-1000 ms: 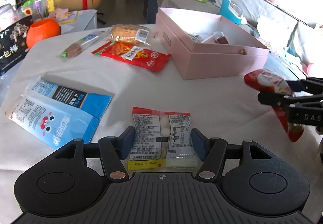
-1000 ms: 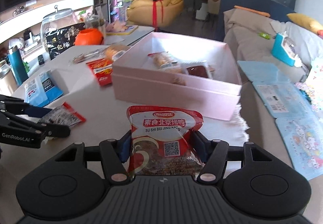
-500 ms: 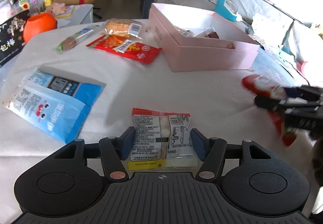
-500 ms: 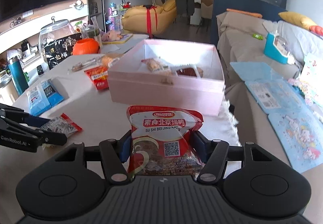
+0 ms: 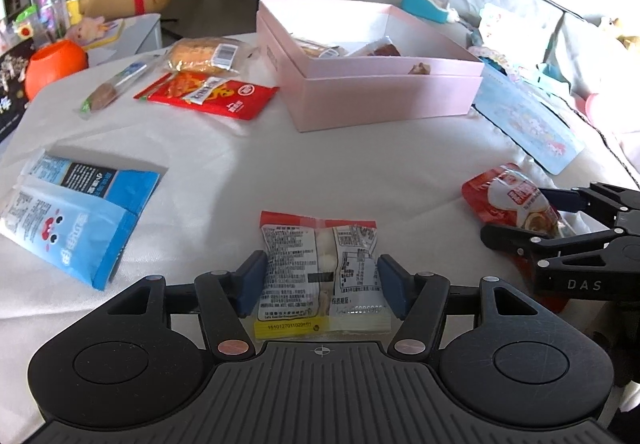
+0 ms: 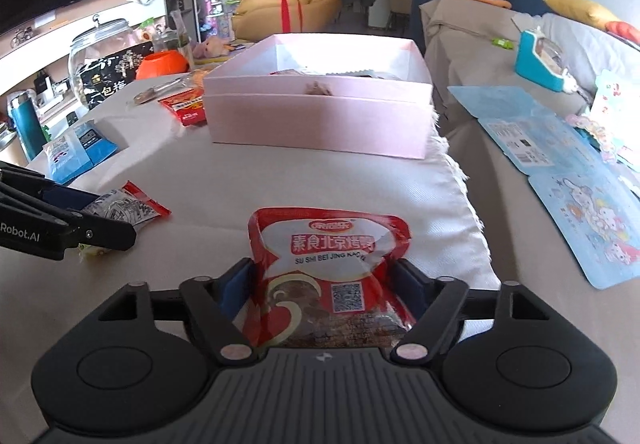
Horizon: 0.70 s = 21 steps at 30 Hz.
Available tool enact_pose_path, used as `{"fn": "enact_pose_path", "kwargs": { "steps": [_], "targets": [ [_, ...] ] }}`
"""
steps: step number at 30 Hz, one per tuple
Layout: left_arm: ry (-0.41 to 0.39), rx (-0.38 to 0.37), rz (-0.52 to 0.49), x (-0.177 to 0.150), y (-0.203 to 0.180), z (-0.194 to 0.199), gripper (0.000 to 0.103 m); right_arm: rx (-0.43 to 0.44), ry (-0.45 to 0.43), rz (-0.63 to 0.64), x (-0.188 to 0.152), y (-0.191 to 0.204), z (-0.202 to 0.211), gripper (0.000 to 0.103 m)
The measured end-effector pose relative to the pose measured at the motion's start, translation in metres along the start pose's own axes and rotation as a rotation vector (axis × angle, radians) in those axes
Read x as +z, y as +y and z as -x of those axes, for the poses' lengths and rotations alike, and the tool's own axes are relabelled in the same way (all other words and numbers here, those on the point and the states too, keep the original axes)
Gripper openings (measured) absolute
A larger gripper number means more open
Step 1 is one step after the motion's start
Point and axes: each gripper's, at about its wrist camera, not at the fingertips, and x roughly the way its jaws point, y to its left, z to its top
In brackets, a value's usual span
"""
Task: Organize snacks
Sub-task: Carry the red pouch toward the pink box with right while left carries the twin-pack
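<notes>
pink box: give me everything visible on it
The pink box is an open, lidless rectangular carton, matte like cardboard, with a seam line running around its walls that makes it look like two nested layers. It sits flat at the far side of the white-covered table. A few wrapped snacks lie inside, only partly visible over the rim. A red packet lies to its left, apparently not touching. Neither set of tongs touches it.

Sunlit living room: yellow armchair [image 6: 280,10] beyond the white-clothed table [image 5: 320,164], grey covered sofa [image 6: 480,28] alongside.
</notes>
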Motion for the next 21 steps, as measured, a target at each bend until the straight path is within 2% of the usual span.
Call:
{"fn": "enact_pose_path", "kwargs": {
  "steps": [4, 8, 15, 21],
  "targets": [
    [-0.008, -0.002, -0.002, -0.001, 0.0, 0.0, 0.065, -0.019, 0.02, -0.031, 0.001, 0.002, 0.0, 0.086],
    [-0.019, -0.009, -0.013, -0.004, 0.001, 0.002, 0.066, -0.004, 0.048, -0.007, 0.008, 0.0, -0.008, 0.09],
    [-0.035, -0.052, 0.03, -0.008, 0.01, 0.006, 0.066, 0.021, 0.135, 0.038, 0.006, -0.002, 0.004, 0.09],
    [-0.036, -0.063, 0.022, -0.01, 0.01, 0.007, 0.067, -0.012, 0.137, 0.011, 0.002, 0.003, 0.006, 0.09]
  ]
}}
